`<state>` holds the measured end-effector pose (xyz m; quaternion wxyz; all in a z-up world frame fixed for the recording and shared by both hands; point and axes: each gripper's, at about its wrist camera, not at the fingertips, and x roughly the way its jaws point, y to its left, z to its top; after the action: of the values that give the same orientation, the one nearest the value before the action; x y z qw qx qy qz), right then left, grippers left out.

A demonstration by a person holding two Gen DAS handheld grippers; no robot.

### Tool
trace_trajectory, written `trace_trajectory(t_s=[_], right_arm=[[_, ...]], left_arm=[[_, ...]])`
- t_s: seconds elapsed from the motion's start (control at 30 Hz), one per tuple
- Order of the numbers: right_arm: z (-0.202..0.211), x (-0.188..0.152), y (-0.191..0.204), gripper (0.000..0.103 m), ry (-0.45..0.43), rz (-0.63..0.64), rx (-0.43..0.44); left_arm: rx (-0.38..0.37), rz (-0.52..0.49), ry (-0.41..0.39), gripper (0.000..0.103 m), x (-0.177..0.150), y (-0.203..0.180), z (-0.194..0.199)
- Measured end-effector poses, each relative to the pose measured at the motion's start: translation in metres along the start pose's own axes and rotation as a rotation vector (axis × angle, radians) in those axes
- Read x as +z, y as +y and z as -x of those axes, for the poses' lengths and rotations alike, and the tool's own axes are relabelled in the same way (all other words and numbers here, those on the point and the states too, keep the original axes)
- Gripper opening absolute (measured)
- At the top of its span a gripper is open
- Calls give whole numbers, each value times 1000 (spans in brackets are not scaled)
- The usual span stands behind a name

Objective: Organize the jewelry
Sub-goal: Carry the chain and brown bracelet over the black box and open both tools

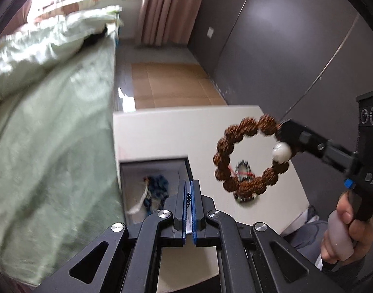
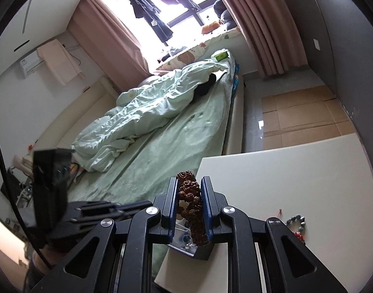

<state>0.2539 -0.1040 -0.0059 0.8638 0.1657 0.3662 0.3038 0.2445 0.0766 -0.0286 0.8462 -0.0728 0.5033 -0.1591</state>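
1. Box (image 1: 153, 171), lower centre, already holds a blue beaded piece (image 1: 156, 185).
2. Left tongs (image 1: 189, 195) are pressed together on a small dark bead strand (image 1: 189, 198) over the box.
3. Right tongs (image 2: 190, 204) pinch the brown seed bracelet (image 2: 192, 200), aloft.
4. A grey-bead bracelet (image 2: 296, 222) lies unsorted on the worktop (image 2: 296, 171); roughly halfway done.

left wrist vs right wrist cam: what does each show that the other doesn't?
Left wrist only: the brown bead bracelet as a full ring with its white bead, the hand on the right gripper, blue jewelry in the box.

Right wrist only: window, hanging clothes, grey bead bracelet.

Both: bracelet, box, white table, green bed.
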Motion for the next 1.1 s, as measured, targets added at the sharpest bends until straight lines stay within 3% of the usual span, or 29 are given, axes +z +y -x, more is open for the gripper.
trace_trajectory(t_s=[0.03, 0.1, 0.13, 0.2, 0.5, 0.7, 0.77, 0.8, 1.1], right_arm=[[-2, -2, -1, 20, 3, -4, 0], [-5, -4, -3, 20, 9, -12, 2], [-7, -5, -3, 20, 12, -18, 4], [-12, -6, -4, 20, 21, -30, 13], [-34, -12, 5, 20, 63, -61, 70], [-68, -20, 5, 22, 141, -151, 166], [-82, -24, -1, 54, 206, -189, 168], [-84, -26, -5, 58, 221, -209, 161], [-31, -18, -22, 58, 175, -167, 35]], left_arm=[[5, 20, 14, 4, -3, 4, -6], [17, 47, 14, 26, -8, 12, -10], [12, 63, 1, 59, -10, 17, -9], [-11, 83, -34, 90, -13, 23, -3], [35, 137, -119, 91, -26, 48, 31], [43, 152, -129, 91, -35, 56, 41], [40, 153, -136, 91, -36, 56, 45], [41, 154, -139, 91, -36, 55, 47], [10, 103, -166, 91, -30, 26, 52]])
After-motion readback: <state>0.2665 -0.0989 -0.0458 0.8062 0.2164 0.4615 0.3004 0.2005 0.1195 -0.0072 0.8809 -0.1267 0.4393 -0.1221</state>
